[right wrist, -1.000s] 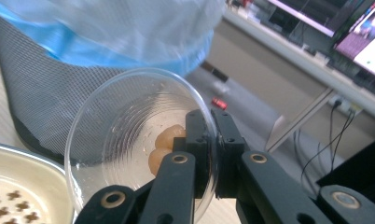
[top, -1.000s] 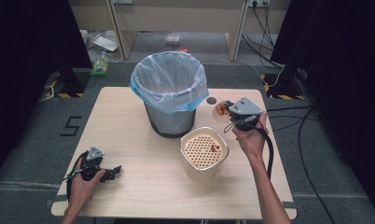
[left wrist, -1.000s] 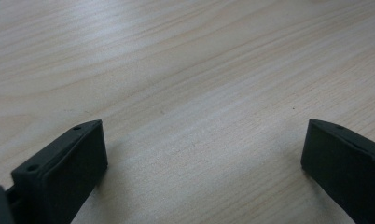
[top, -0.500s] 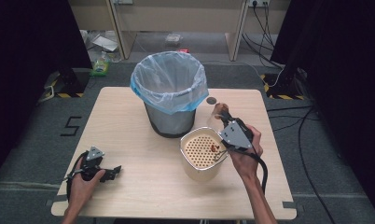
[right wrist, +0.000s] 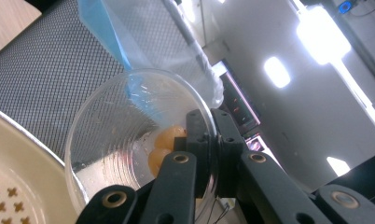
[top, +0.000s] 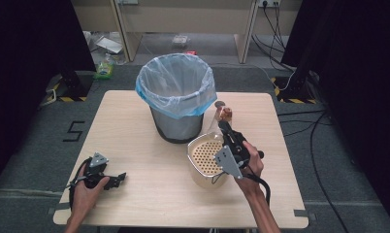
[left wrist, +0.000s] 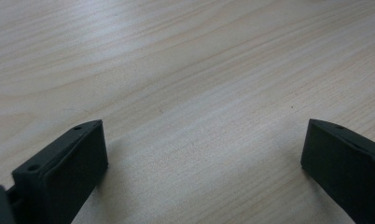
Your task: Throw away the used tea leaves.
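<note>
Clear plastic cup (right wrist: pixel 134 140), thin-walled, light, crushable; probably two small orange balls inside.
Pinched at rim by right tool (right wrist: pixel 209 154), tilted over perforated basket (top: pixel 205 155); left tool (left wrist: pixel 199 154) wide open, empty, on tabletop (left wrist: pixel 185 70).

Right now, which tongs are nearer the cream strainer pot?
Right. The right tongs hold a clear cup over the strainer pot's rim; the left tongs rest apart on the table.

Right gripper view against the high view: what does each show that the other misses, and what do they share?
Right gripper view: the right tongs are shut on the rim of a clear plastic cup, with orange-brown pieces inside it.

High view: the whole wooden table, and the left tongs resting on it.

Both: the lined mesh bin and the cream perforated basket under the cup.
</note>
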